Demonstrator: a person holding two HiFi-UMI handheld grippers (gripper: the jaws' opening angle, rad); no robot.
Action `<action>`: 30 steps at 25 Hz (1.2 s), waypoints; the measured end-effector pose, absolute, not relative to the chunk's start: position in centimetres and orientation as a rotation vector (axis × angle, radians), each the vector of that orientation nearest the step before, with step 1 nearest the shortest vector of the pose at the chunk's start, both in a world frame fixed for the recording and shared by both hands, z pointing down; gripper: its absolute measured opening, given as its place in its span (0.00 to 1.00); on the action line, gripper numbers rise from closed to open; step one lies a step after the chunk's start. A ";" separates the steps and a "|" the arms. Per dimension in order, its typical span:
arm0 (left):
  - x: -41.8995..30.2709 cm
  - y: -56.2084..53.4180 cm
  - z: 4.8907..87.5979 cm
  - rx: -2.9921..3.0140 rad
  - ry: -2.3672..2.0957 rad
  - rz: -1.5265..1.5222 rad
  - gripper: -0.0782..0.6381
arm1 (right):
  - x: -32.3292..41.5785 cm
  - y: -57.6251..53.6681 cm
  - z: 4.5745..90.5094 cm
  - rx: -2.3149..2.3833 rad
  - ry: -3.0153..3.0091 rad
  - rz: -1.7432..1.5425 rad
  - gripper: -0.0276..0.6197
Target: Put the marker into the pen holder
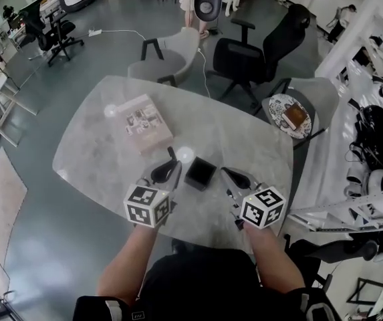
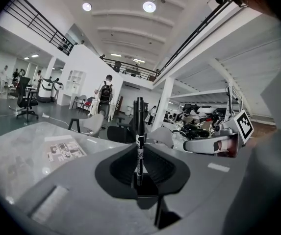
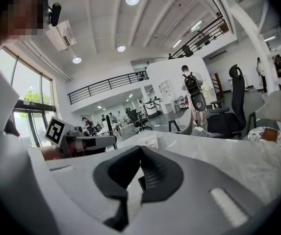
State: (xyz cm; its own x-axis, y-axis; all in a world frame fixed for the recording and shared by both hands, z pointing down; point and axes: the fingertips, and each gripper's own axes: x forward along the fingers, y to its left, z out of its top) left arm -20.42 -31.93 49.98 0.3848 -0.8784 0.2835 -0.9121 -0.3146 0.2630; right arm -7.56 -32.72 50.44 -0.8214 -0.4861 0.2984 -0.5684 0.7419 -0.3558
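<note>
**Head view:** The marker [image 1: 172,153] is seen standing upright out of the left gripper [image 1: 171,166], just left of the black square pen holder [image 1: 200,173]. The holder sits on the marble table [image 1: 251,139] between the two grippers. The right gripper [image 1: 227,175] is held just right of the holder and apart from it. A booklet [image 1: 144,123] lies farther off on the table and is not involved.

**Left gripper view:** The jaws are seen clamped narrowly on the marker's lower barrel. The marker is held upright, and most of its length rises above the pads. The holder is not shown here.

**Right gripper view:** The jaws are seen brought together at their tips with nothing between them. The holder cannot be made out there either.

The step in hand is judged to be the carry: the marker is gripped and lifted, but it is not yet placed over the holder's opening. For the next move, the marker has to be shifted rightward until its lower end is above the opening. It then has to be lowered while kept upright, and released only once that end is inside the walls.
</note>
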 end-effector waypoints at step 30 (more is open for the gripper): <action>-13.0 -40.0 60.3 2.297 -1.381 0.304 0.18 | -2.3 -35.2 55.4 0.834 -2.685 0.817 0.05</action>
State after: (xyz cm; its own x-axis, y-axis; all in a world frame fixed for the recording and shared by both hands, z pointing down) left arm -12.96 -40.04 60.31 0.4770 -0.7815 0.4022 -0.8781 -0.4042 0.2560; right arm -2.34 -35.23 55.40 -0.8168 -0.4571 0.3519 -0.5756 0.6859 -0.4453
